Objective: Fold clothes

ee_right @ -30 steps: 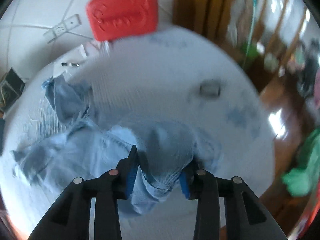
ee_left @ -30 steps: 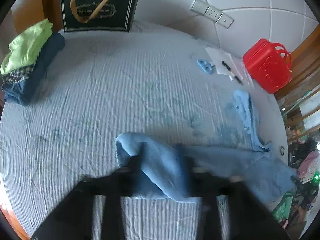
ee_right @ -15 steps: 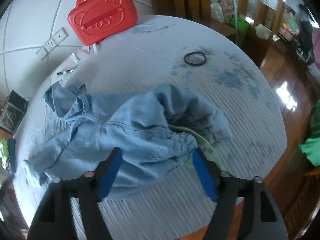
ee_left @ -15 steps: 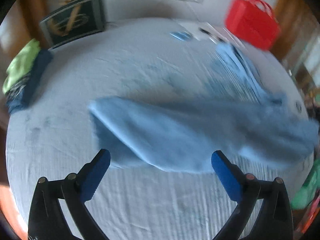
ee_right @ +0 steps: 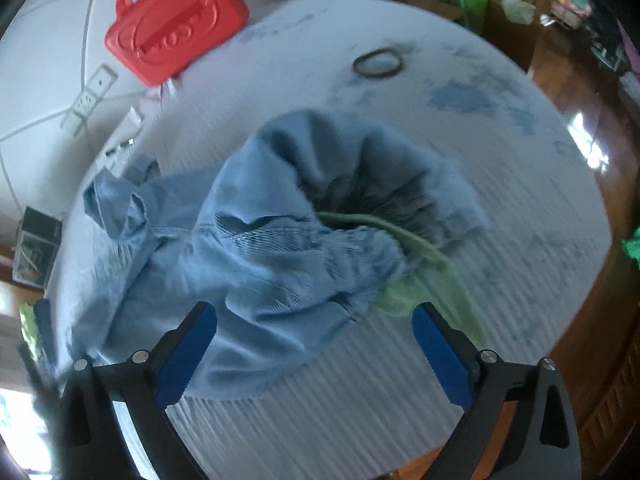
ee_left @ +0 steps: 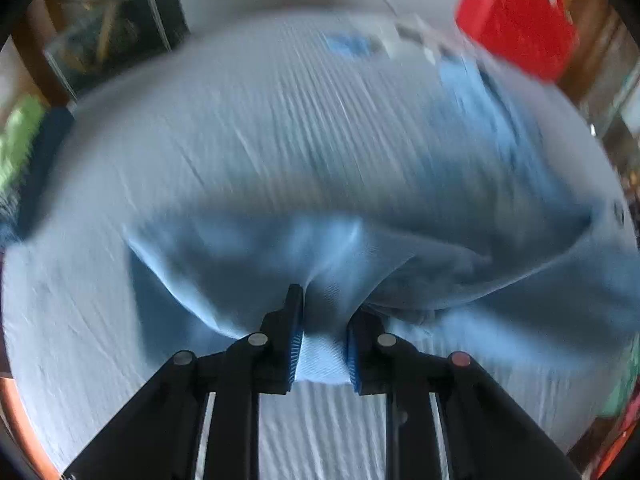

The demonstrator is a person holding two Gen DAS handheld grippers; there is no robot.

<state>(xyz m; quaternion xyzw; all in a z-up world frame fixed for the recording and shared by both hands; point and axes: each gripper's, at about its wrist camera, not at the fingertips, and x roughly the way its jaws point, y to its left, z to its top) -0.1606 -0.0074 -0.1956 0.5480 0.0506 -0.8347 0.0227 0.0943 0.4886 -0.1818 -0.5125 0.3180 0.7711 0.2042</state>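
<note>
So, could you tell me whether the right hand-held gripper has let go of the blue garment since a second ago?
Yes. The right hand-held gripper now stands open, jaws opening around the blue garment on the table.

Bare tablecloth (ee_left: 256, 128) ahead; red case (ee_left: 516, 20) blocks far right

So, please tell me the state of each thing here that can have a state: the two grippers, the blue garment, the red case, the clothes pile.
left gripper: jaws closing, a fold of the garment between the pads
right gripper: jaws opening, wide apart, holding nothing
blue garment: crumpled on the table, unfolded, waist opening gaping
red case: shut, lying flat
clothes pile: stacked at the table edge, too blurred to tell more
</note>
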